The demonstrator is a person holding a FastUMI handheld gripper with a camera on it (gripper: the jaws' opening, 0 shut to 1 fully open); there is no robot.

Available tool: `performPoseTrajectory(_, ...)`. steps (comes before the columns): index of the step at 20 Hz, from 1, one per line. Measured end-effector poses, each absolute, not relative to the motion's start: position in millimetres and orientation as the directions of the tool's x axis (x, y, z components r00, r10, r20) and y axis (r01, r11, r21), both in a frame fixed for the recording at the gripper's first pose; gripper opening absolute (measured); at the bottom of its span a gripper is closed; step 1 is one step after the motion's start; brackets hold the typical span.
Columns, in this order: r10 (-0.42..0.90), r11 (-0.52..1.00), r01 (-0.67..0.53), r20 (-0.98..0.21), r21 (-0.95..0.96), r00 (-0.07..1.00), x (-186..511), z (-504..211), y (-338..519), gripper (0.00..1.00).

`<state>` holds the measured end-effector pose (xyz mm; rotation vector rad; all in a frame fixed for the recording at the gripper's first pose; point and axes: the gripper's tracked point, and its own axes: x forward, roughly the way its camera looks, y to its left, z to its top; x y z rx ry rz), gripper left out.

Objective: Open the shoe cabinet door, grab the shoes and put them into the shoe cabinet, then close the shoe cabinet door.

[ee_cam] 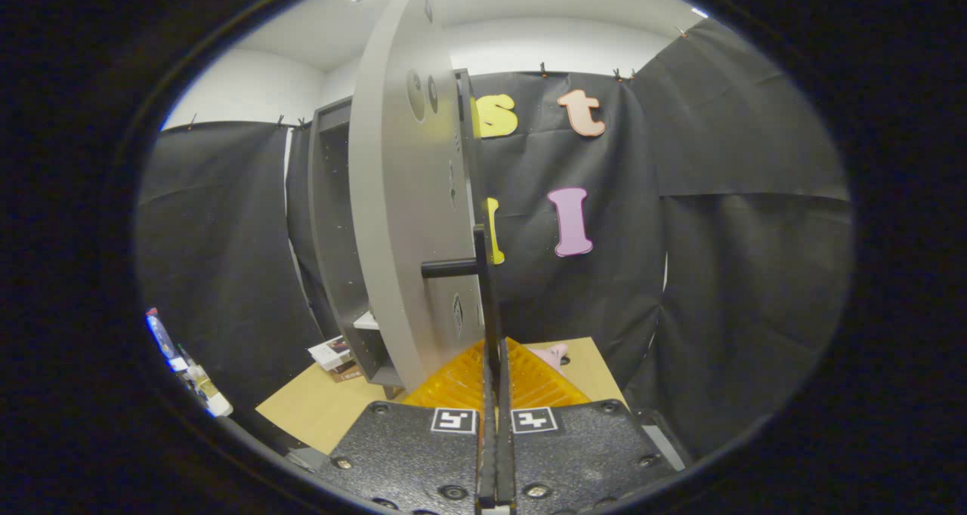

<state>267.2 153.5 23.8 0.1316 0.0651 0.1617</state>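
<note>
The grey shoe cabinet (332,220) stands on a wooden table (317,405), its dark inside showing on the left. Its grey door (400,220) is swung out toward me, and I see it nearly edge-on. A black bar handle (481,273) runs vertically down the door's edge, held off the door by a short black post. My gripper (495,368) is shut on the lower end of this handle, with the bar pinched between both fingers. Just beyond the fingers on the right, a pink shoe (555,355) lies on the table, mostly hidden behind them.
A small stack of boxes or books (334,356) lies on the table at the cabinet's foot. Black cloth walls close in on the left, back and right. Small items (185,364) sit on the floor at the far left.
</note>
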Motion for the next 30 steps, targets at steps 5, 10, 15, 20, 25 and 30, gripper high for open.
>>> performPoseTrajectory(5,0.104,0.985,-0.092,-0.079,0.143,0.991,264.2,18.7,144.9,0.07)
performPoseTrajectory(10,-0.001,0.989,0.015,-0.097,0.150,0.995,252.8,13.9,129.9,0.63)
performPoseTrajectory(15,-0.123,0.983,0.132,-0.082,0.125,0.989,234.6,10.9,120.5,0.90)
performPoseTrajectory(20,-0.116,0.991,0.123,-0.119,0.053,0.986,227.7,-6.7,137.6,0.96)
performPoseTrajectory(25,-0.010,0.998,0.024,-0.235,0.057,0.972,222.0,-40.2,174.1,0.99)
performPoseTrajectory(30,0.097,0.995,-0.083,-0.341,0.055,0.935,214.1,-68.8,201.8,0.99)
